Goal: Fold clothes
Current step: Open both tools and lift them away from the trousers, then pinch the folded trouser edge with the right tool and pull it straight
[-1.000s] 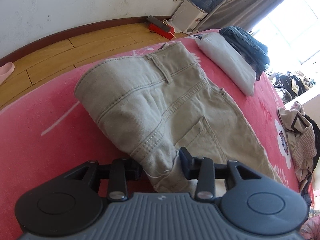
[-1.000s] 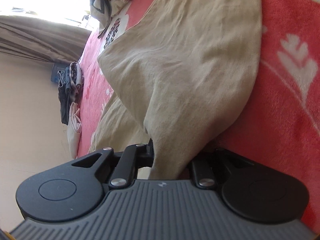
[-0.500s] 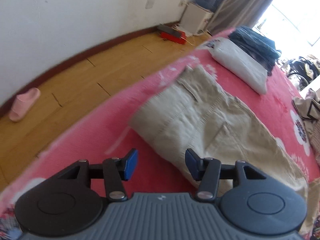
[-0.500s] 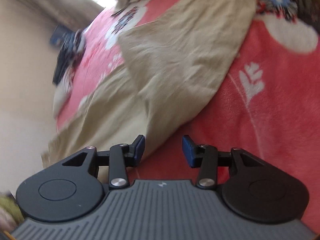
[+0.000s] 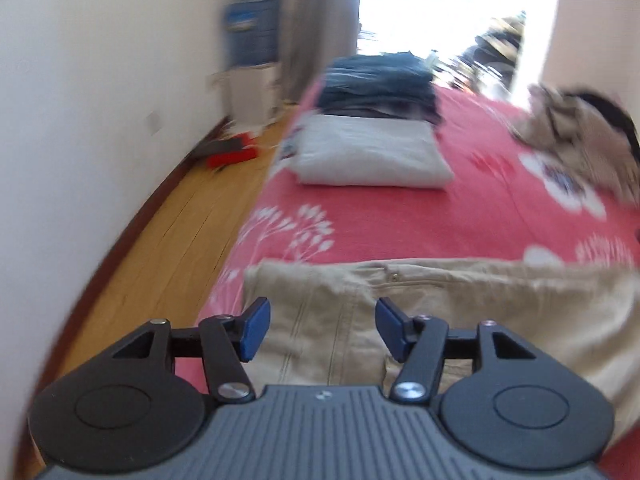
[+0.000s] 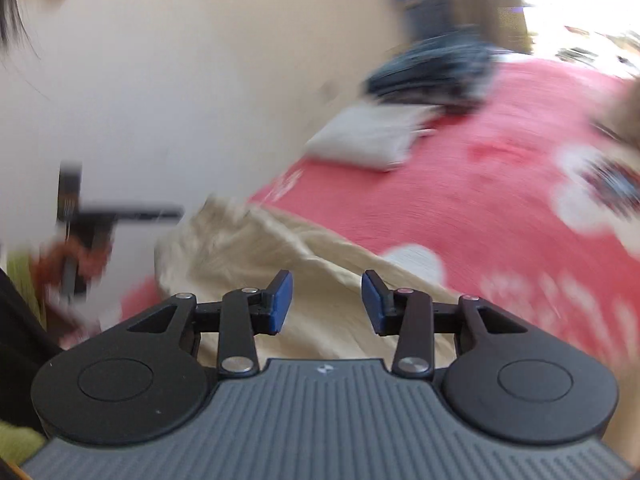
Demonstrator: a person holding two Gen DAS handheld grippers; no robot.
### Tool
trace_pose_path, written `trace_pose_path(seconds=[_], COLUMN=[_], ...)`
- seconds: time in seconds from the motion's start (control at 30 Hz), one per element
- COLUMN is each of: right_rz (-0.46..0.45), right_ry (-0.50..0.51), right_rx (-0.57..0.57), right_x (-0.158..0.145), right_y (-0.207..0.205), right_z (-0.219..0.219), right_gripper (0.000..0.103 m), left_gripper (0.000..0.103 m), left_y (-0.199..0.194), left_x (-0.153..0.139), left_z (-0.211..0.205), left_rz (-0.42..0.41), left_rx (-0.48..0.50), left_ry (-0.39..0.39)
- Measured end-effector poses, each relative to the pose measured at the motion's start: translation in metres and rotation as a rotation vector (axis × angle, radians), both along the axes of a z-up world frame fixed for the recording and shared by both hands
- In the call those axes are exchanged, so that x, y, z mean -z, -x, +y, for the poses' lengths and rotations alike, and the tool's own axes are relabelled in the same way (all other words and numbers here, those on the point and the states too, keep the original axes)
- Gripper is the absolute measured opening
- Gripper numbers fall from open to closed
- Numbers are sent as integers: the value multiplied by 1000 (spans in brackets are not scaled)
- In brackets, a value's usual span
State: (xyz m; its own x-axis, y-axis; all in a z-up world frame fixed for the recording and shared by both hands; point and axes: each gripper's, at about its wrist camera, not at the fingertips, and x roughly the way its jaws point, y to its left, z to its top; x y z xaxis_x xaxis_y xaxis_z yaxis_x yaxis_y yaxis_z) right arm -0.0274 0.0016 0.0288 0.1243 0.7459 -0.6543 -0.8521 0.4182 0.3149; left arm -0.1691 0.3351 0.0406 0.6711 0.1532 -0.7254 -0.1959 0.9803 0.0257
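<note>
- Just ahead of and below our left gripper (image 5: pixel 319 330) lie the khaki trousers (image 5: pixel 460 300), already doubled over on the red floral blanket (image 5: pixel 480 216), with the zip fly showing along their far edge
- Their long axis runs crosswise to this claw, from a folded end just beyond its left finger out past its right finger and off toward the right of the view
- Our left gripper stands spread wide, blue pads (image 5: pixel 252 328) well apart, with nothing between them; whether it touches the cloth beneath we cannot tell
- Our right gripper (image 6: pixel 326 302) is also spread and empty, held over the same trousers (image 6: pixel 280 260), which in its blurred view reach away to the left and forward from the claw
- Both claws sit over the garment; we judge the left the nearer to the folded end, the right nearer the middle of the length
- Well beyond the claws, at the far side of the bed, rest a folded white garment (image 5: pixel 368 152) and a stack of dark jeans (image 5: pixel 380 84) just behind it, with a loose heap of unfolded clothes (image 5: pixel 576 136) off to the right
- We judge the next fold would need both claws to close on one end and carry it along that crosswise axis
</note>
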Motion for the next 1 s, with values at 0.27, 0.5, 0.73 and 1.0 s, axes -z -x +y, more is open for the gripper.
trace_pose_path(seconds=[0.27, 0.5, 0.73, 1.0], right_rz=[-26, -33, -125, -264], right_ry=[202, 242, 281, 203], right_rx=[-201, -310, -387, -358], right_x=[39, 70, 80, 46], right_y=[-29, -24, -11, -7], right_z=[110, 147, 153, 152], right_gripper=[45, 46, 2, 1], left_gripper=[71, 68, 50, 40], left_y=[-63, -79, -69, -61], left_x=[30, 56, 60, 61], left_z=[2, 6, 4, 2], left_rz=[119, 207, 197, 187], left_rx=[333, 431, 413, 400], left_ry=[-119, -149, -199, -256])
